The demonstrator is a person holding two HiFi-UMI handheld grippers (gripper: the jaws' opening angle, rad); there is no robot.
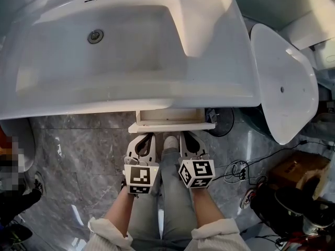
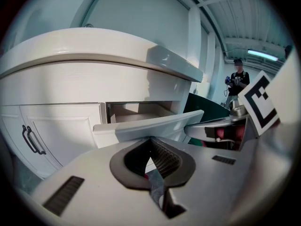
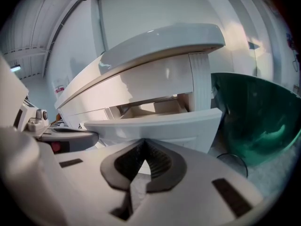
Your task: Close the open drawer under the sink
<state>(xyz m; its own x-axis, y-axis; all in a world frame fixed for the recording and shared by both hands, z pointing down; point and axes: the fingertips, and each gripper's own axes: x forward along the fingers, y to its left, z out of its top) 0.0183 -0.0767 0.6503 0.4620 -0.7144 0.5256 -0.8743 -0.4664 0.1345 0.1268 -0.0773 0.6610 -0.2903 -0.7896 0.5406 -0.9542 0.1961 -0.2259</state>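
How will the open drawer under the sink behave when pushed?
The drawer probably slides straight in: it looks a rigid white box. With left gripper and right gripper side by side at its front, it likely won't skew. Its visible inside looks bare, so probably light.

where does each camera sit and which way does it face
Head view: on the person's head, looking down at the sink, the open drawer, both forearms, the left tool and right tool.
Left gripper view: rides the left tool, faces the drawer front along its shut jaws.
Right gripper view: rides the right tool, faces the same drawer front, jaws shut.
Shared: all three show the open drawer.
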